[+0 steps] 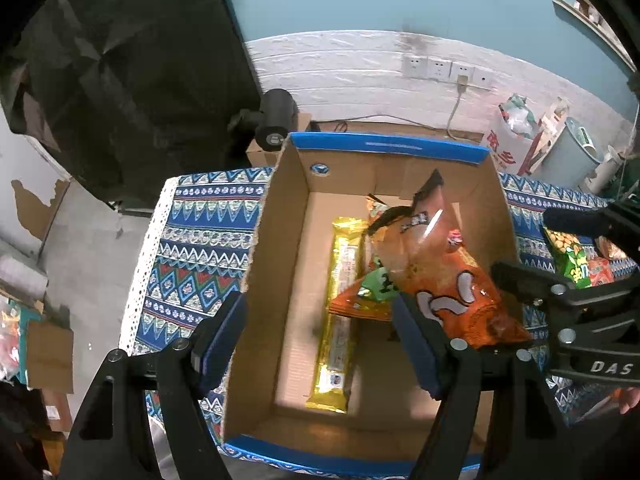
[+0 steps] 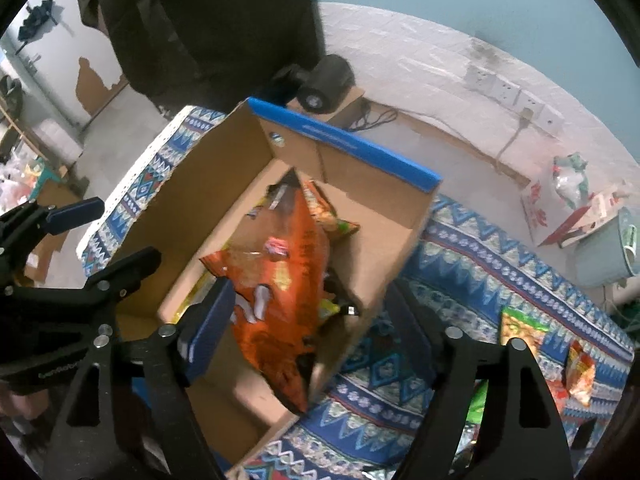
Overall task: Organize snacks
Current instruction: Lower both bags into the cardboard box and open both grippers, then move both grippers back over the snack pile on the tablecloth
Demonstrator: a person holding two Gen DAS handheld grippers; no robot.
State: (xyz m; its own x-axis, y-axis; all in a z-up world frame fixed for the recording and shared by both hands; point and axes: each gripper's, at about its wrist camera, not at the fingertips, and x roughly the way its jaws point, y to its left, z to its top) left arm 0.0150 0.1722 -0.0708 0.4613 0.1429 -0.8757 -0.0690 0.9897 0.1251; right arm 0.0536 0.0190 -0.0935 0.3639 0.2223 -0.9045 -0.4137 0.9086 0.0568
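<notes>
Snacks mostly in the cardboard box (image 1: 276, 264). Left gripper (image 1: 320, 344) jaws spread wide, nothing between them, straddling the box's left wall near its front. Right gripper (image 2: 308, 328) also spread and empty, left finger inside the box beside the orange chip bag (image 2: 276, 280), right finger outside over the patterned tablecloth (image 2: 472, 280). Orange bag leans on top of a long yellow wrapper (image 1: 340, 312) and a small green packet (image 1: 378, 284). A few loose snack packets (image 2: 520, 328) lie on the cloth right of the box.
</notes>
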